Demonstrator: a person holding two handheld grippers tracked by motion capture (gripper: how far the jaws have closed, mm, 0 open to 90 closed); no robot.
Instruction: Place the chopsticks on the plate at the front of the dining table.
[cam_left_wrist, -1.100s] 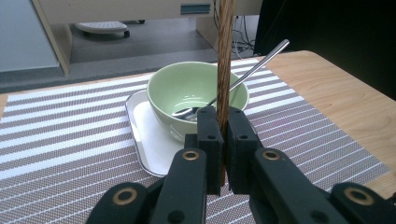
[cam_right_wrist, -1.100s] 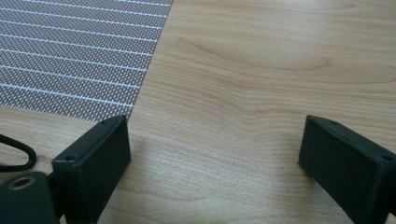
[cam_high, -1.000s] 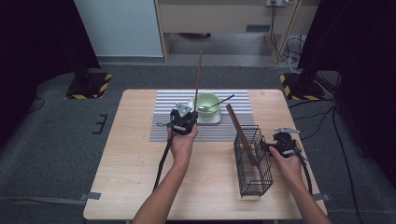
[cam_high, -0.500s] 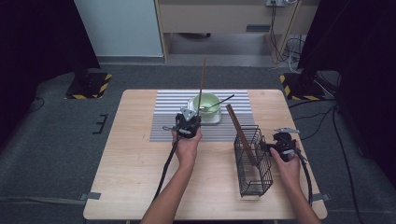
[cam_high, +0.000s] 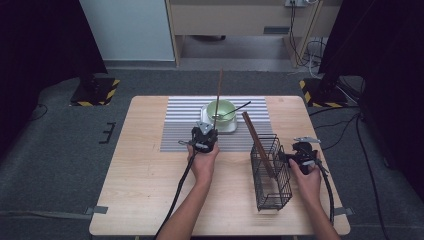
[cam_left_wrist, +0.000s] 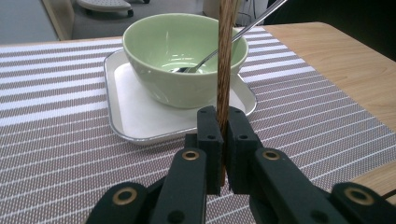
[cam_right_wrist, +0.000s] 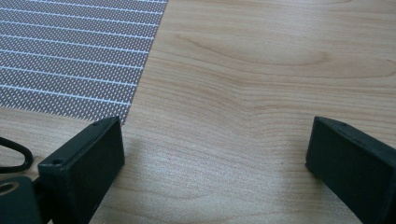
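Left gripper (cam_left_wrist: 223, 154) clamped on upright brown chopstick (cam_left_wrist: 226, 56) near bowl (cam_left_wrist: 184, 58); right gripper (cam_right_wrist: 215, 158) jaws apart

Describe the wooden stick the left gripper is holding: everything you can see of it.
The wooden stick is slim and straight, dark brown with a streaked grain. It stands nearly upright, clamped near its lower end between the shut jaws of the left gripper. It rises in front of the green bowl above the striped mat; its top runs out of the left gripper view. Whether its lower tip touches the mat is hidden.
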